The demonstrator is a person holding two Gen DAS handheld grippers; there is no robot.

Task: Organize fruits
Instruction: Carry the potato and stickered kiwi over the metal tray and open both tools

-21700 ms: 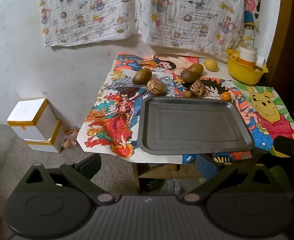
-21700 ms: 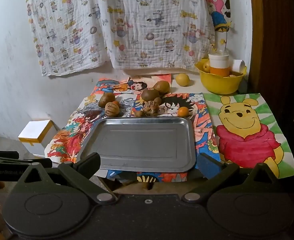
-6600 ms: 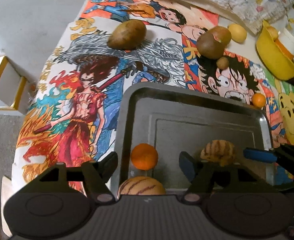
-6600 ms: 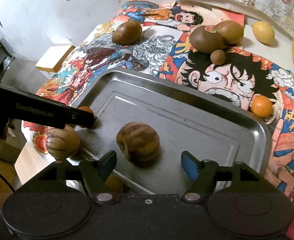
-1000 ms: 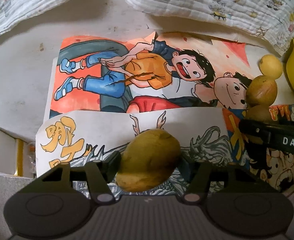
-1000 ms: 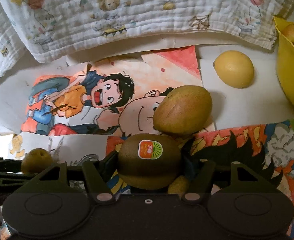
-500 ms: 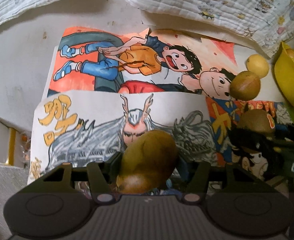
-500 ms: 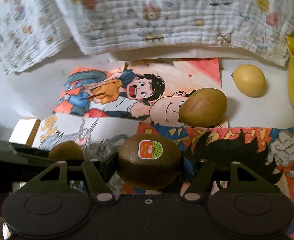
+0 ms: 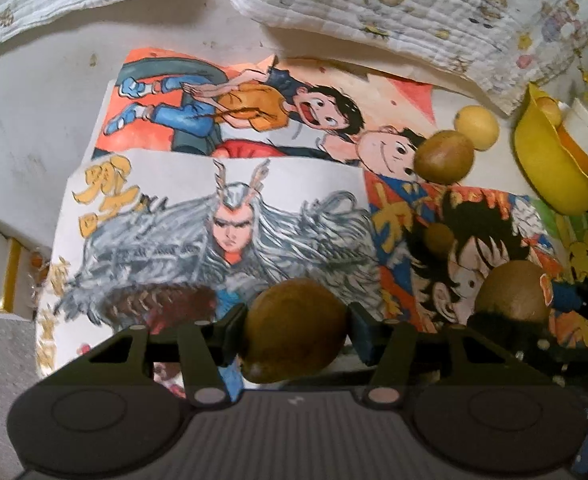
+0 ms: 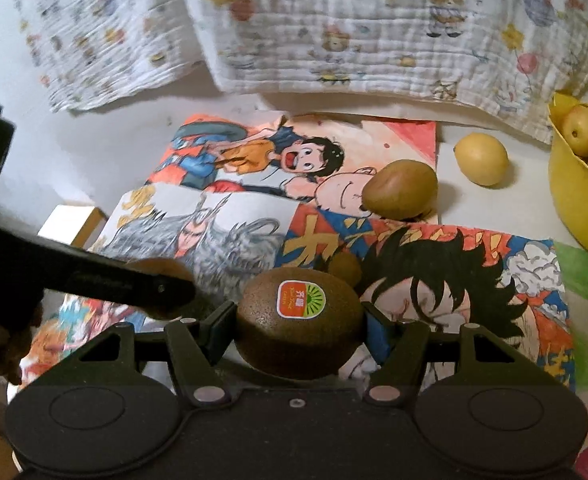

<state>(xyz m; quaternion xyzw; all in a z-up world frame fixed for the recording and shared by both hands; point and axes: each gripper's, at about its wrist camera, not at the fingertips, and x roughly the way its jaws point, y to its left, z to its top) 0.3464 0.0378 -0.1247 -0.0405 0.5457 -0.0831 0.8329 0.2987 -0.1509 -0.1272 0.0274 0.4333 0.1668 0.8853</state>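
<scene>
The left gripper [image 9: 296,334] has its fingers clamped on a smooth olive-brown fruit [image 9: 294,330], egg-shaped with a dark spot at its lower end; the jaws have just been closing on it. The right gripper [image 10: 299,330] grasps a fuzzy brown kiwi [image 10: 299,326] bearing an orange and green sticker [image 10: 301,299]. Both fruits hang above the cartoon-covered worktop [image 10: 478,280]. From the kiwi, a golden-brown fruit [image 10: 400,190] lies at 1 o'clock, a lemon [image 10: 481,159] beyond it, and a small round brown fruit [image 10: 344,267] just behind.
</scene>
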